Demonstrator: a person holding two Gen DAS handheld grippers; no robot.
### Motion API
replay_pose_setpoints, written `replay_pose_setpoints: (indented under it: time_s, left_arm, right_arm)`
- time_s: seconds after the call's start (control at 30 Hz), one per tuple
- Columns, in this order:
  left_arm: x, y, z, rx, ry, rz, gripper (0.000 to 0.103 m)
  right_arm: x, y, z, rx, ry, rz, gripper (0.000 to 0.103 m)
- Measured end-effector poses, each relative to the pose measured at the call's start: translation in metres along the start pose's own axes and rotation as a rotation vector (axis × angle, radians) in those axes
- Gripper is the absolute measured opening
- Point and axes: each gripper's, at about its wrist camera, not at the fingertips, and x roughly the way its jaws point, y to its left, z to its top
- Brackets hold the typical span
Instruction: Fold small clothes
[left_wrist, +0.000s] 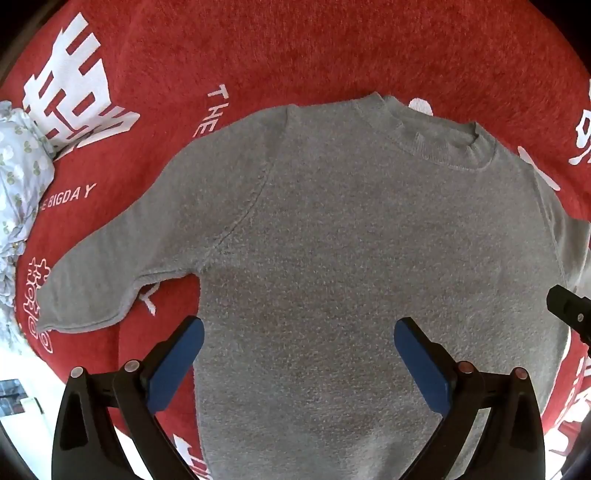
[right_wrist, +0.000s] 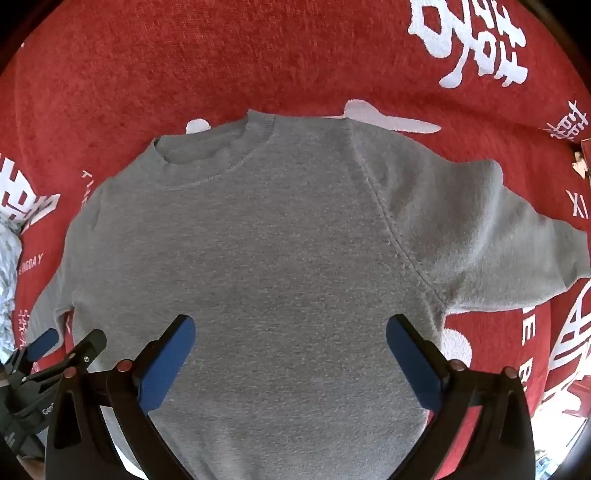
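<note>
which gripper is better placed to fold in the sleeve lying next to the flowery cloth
Left. That sleeve lies just beyond the left gripper, beside its left finger. The right gripper hovers open nearer the opposite sleeve, with the sweater body between.

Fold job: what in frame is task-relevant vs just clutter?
In play:
- grey sweater, spread flat, sleeves out
- left tool, open, over the lower body
- right tool, open, same

Just there:
- red blanket with white print, under the sweater
- floral cloth, bunched at the left edge
</note>
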Motion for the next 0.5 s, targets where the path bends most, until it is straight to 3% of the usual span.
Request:
replay_pose_setpoints:
  time_s: [0.5]
  left_arm:
    - [-0.0004, -0.0005, -0.0005, 0.003, -0.004, 0.002, 0.103]
  right_arm:
    - [0.0001, -0.0019, -0.0005, -0.006, -0.002, 0.002, 0.103]
